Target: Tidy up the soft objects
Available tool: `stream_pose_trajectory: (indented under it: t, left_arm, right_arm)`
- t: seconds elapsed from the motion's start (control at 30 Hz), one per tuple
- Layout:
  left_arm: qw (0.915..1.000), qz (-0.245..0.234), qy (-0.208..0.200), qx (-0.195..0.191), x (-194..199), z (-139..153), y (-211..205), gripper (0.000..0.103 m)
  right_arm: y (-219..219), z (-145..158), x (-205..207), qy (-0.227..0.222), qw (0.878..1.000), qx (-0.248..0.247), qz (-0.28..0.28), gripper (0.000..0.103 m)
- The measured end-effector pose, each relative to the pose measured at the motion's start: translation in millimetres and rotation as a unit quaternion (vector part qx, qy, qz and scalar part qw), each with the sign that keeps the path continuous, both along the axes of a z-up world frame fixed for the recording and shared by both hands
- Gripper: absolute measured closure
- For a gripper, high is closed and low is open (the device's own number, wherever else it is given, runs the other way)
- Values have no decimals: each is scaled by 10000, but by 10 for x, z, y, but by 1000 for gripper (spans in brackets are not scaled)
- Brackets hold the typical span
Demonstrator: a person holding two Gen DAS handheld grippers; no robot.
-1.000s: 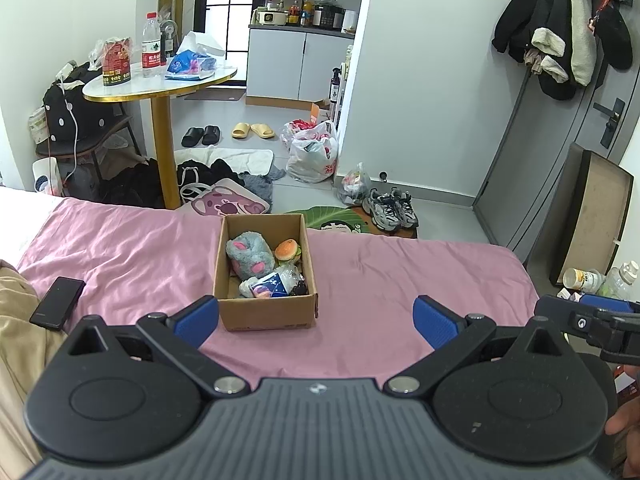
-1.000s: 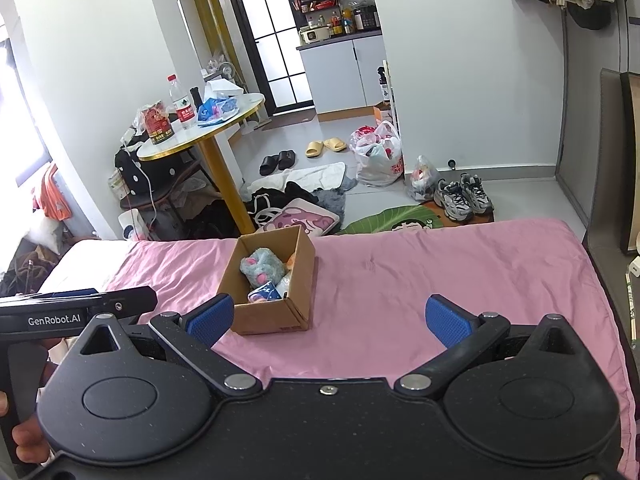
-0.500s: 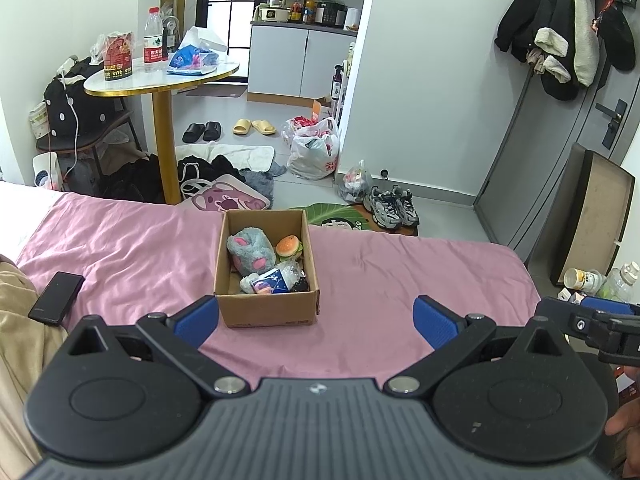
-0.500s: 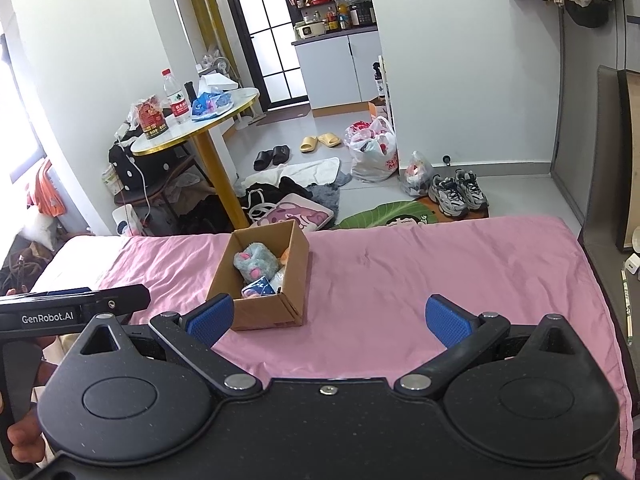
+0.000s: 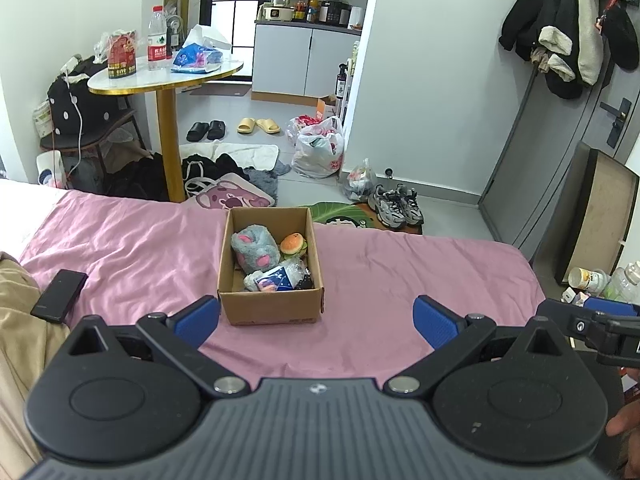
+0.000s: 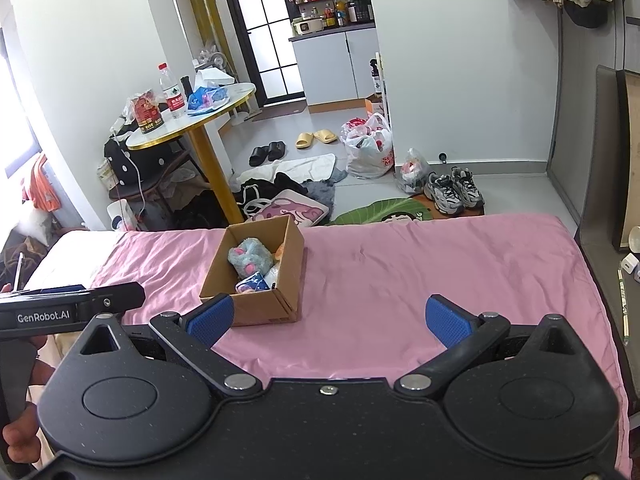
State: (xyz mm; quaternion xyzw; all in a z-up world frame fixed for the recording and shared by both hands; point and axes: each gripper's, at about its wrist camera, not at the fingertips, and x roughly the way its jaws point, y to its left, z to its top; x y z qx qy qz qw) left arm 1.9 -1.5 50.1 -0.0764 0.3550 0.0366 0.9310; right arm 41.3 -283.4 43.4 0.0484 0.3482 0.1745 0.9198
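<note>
Both tongs, the left tongs [image 5: 316, 318] and right tongs [image 6: 328, 318], are wide open and hold nothing. They have pulled back a little from the box [image 5: 272, 304] near the far edge of the bed [image 5: 380, 280]. The soft toys [image 5: 256, 250] sit inside it, so tidying looks done.

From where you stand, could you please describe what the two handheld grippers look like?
Both are matte black, each with two round pivot housings and angled linkage arms ending in blue textured pads. The left gripper has a grey ribbed centre plate; the right gripper is plain speckled black. White "GenRobot.AI" lettering marks the left one's side.
</note>
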Motion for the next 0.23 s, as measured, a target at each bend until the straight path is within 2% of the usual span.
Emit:
stream_pose_trajectory:
  t: [0.23]
  left_arm:
    - [9999, -19, -97, 73, -11, -21, -11, 1]
  right_arm:
    - [19, -3, 9, -4, 10000, 6, -8, 0]
